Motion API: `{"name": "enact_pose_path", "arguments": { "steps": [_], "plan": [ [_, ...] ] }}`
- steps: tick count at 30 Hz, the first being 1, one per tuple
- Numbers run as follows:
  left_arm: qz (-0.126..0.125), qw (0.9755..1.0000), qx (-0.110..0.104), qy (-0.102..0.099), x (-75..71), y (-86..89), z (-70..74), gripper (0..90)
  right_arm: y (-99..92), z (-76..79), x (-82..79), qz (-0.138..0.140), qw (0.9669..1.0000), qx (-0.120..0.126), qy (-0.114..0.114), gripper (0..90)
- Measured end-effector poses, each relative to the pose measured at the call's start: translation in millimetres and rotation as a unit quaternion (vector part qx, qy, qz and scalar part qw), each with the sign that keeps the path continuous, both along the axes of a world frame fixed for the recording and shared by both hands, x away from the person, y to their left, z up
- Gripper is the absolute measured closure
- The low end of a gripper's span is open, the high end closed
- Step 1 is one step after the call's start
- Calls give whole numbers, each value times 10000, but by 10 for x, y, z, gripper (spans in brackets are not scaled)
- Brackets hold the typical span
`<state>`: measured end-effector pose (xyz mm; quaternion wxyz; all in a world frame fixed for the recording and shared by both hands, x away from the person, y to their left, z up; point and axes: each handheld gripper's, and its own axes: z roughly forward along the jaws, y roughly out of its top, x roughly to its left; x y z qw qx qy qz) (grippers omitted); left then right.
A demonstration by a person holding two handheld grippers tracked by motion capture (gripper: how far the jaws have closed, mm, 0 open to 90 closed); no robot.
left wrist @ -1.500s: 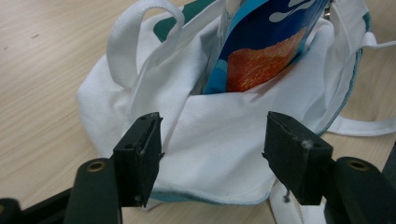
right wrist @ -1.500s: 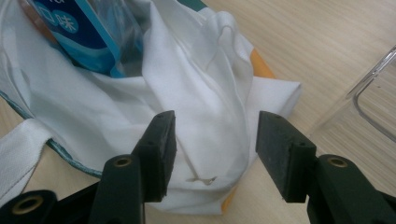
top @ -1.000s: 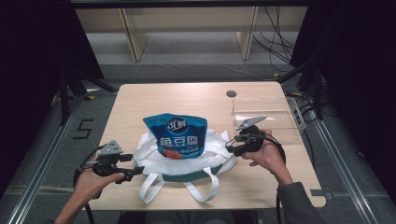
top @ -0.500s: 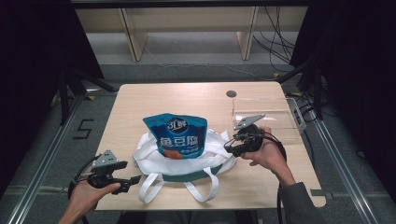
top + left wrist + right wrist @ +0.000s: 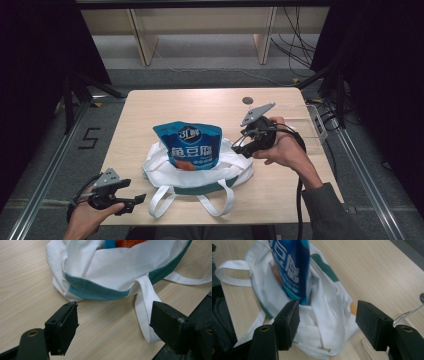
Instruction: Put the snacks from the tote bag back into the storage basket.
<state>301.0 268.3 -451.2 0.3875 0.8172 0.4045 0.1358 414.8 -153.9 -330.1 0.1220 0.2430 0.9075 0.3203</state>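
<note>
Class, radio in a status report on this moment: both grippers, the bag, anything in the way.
Left gripper open, empty, off the handle. Right gripper just opening, nothing between jaws. Blue snack pouch upright in white cloth tote bag with teal band. Light wooden table: nothing in the way.

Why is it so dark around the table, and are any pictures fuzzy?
High view: light falls on the table, the sides are black, and the picture is slightly soft. Left gripper view: the bag is sharp, the near jaws a bit blurred. Right gripper view: the blue packet looks soft and stretched up close.
</note>
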Motion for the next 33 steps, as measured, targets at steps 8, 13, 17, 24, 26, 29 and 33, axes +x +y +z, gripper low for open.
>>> {"name": "enact_pose_path", "arguments": {
  "steps": [8,13,17,24,26,29,33],
  "plan": [
    [-18,10000,10,-8,6,-1,-28,218,257,364,59,507,9987,-101,-44,365],
    [60,10000,-38,60,0,0,-25,222,419,560,73,744,9970,-200,-108,377],
    [57,10000,12,79,-3,1,-24,222,565,648,97,876,9958,-257,-74,387],
    [-7,10000,55,39,2,-2,-28,224,812,693,156,1016,9933,-549,66,422],
    [1,10000,19,19,-1,-5,-26,225,876,697,203,1082,9920,-639,94,429],
    [-17,10000,25,-12,3,1,-29,226,982,691,255,1088,9909,-757,215,447],
    [-24,10000,58,18,1,4,-23,227,1128,678,306,1255,9878,-876,291,478]
  ]
}}
